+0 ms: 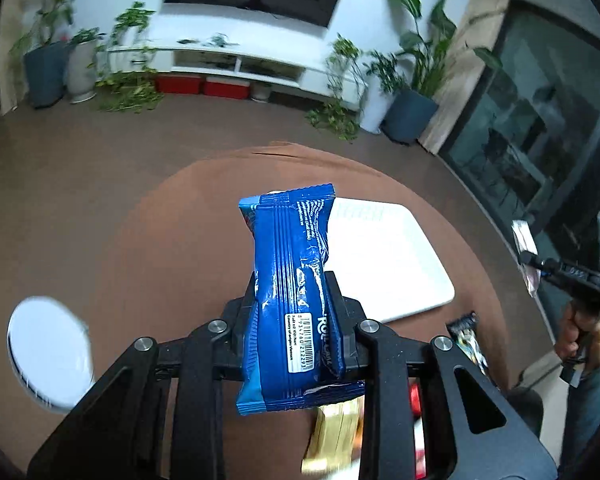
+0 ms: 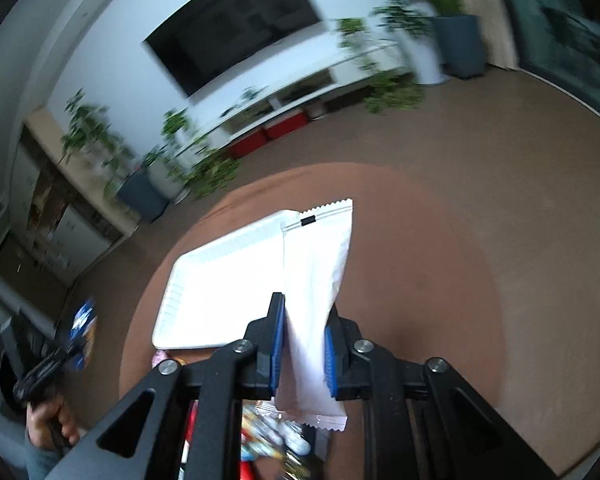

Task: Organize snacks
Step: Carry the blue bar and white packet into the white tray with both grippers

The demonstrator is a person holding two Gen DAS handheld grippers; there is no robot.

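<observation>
Two grippers up, one snack each: the left gripper (image 1: 296, 300) clamps a blue snack packet (image 1: 290, 296), the right gripper (image 2: 302, 332) pinches a white packet (image 2: 314, 280), both angled down over one white tray (image 1: 396, 268) on the round brown table (image 1: 172, 240).

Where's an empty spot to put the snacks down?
The white tray looks bare across its whole middle. The brown table is also bare to the tray's right and beyond its far edge. It is crowded at the near edge, where the snack pile lies under the grippers.
</observation>
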